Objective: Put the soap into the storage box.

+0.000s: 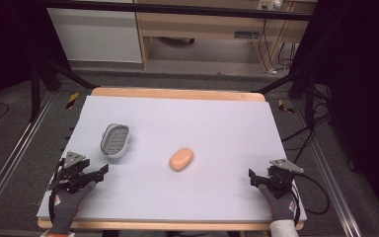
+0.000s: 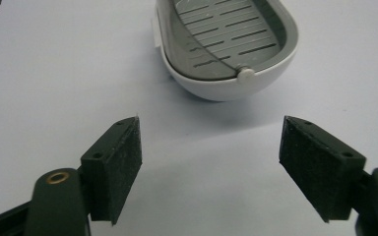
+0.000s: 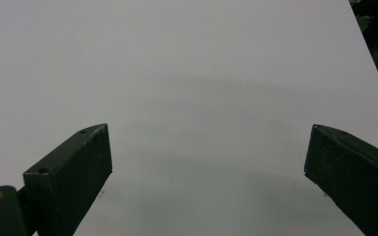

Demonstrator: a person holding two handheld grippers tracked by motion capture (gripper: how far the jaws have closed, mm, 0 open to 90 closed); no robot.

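Before soap dish (image 2: 226,49): left tool (image 2: 210,167) apart, empty | right tool (image 3: 209,177) apart, empty

— What lies beyond your table (image 1: 217,123)?

— At twelve o'clock you have a wooden desk (image 1: 202,24) past a black bar (image 1: 177,10), with a white panel (image 1: 94,34) at eleven.

— And at one o'clock?

— Cables (image 1: 271,49) hang by the desk's leg there. You'll see yellow-and-black tape marks (image 1: 72,100) on the floor near the table's far corners, at ten and two.

— On your nine o'clock side?

— A metal rail (image 1: 10,158) runs along the grey floor.
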